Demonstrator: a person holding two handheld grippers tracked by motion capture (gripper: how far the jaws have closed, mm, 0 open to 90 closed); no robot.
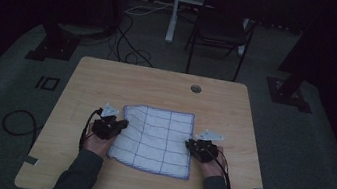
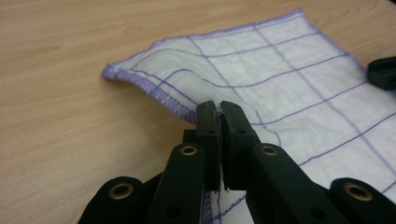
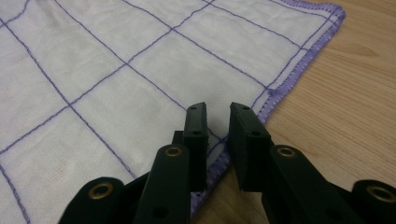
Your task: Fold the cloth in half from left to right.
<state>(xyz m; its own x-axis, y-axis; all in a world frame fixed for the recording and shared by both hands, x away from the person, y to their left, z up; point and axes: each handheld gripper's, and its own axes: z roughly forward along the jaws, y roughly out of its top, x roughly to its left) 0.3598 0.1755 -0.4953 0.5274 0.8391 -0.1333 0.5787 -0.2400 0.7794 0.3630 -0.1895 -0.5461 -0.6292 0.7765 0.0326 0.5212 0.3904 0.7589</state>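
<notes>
A white cloth (image 1: 154,140) with thin purple grid lines and a purple hem lies spread on the wooden table (image 1: 158,83). My left gripper (image 1: 124,124) is at its left edge. In the left gripper view, that gripper (image 2: 218,106) is shut on the hem of the cloth (image 2: 261,60), which is lifted into a fold there. My right gripper (image 1: 189,143) is at the right edge. In the right gripper view, its jaws (image 3: 218,109) stand a little apart over the hem of the cloth (image 3: 116,70), without pinching it. The right gripper's tip (image 2: 383,72) shows across the cloth in the left gripper view.
A round cable hole (image 1: 196,88) sits near the table's far edge. Beyond the table stand a dark chair (image 1: 222,26) and a white post, with cables (image 1: 128,43) on the floor. Bare wood surrounds the cloth on every side.
</notes>
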